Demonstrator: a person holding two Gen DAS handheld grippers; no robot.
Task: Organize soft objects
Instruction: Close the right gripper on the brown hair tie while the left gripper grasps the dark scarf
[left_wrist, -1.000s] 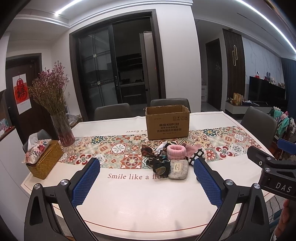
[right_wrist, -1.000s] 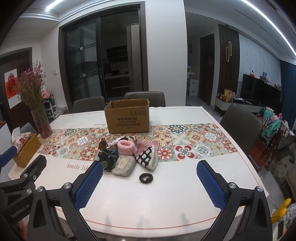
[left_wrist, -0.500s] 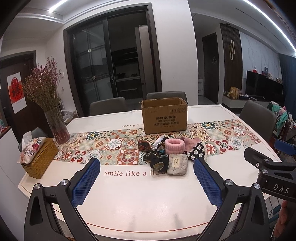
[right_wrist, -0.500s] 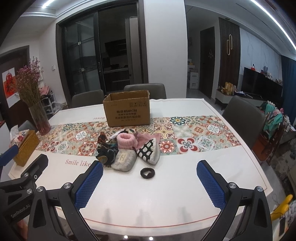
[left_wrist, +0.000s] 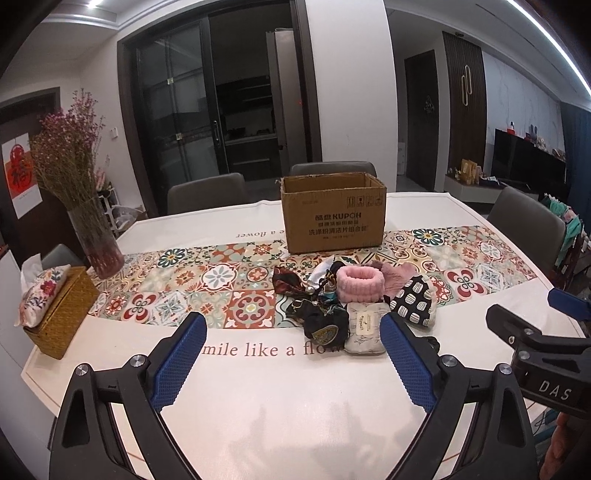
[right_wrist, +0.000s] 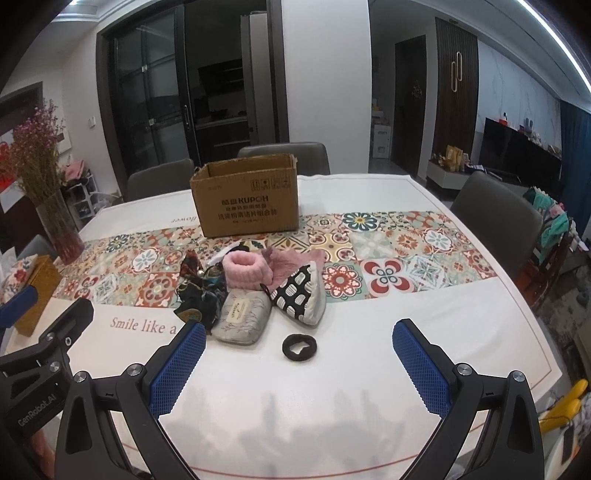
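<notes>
Clutter hides much of the soft pile: the dark scarves (right_wrist: 201, 291) tangle together and you cannot tell one piece from another, and the left gripper's right finger (left_wrist: 406, 360) cuts off the black hair ring in that view. The cardboard box (right_wrist: 245, 199) stands open-topped on the patterned runner (right_wrist: 388, 254), but its inside is out of sight from both cameras. A woven basket (left_wrist: 61, 314) at nine o'clock carries a floral tissue pouch (left_wrist: 38, 295).

Your left gripper (left_wrist: 291, 336) is spread wide, its jaws having just eased inward slightly, with nothing between them; the grey pouch (left_wrist: 364, 328) lies at about one o'clock, just beside its right finger. Your right gripper (right_wrist: 299, 343) is released and empty; the black hair ring (right_wrist: 298, 346) sits on the table (right_wrist: 424, 314) between its fingertips, untouched. The pink fluffy band (right_wrist: 245, 269) and the black-and-white pouch (right_wrist: 301, 295) lie at twelve o'clock, before the box.
</notes>
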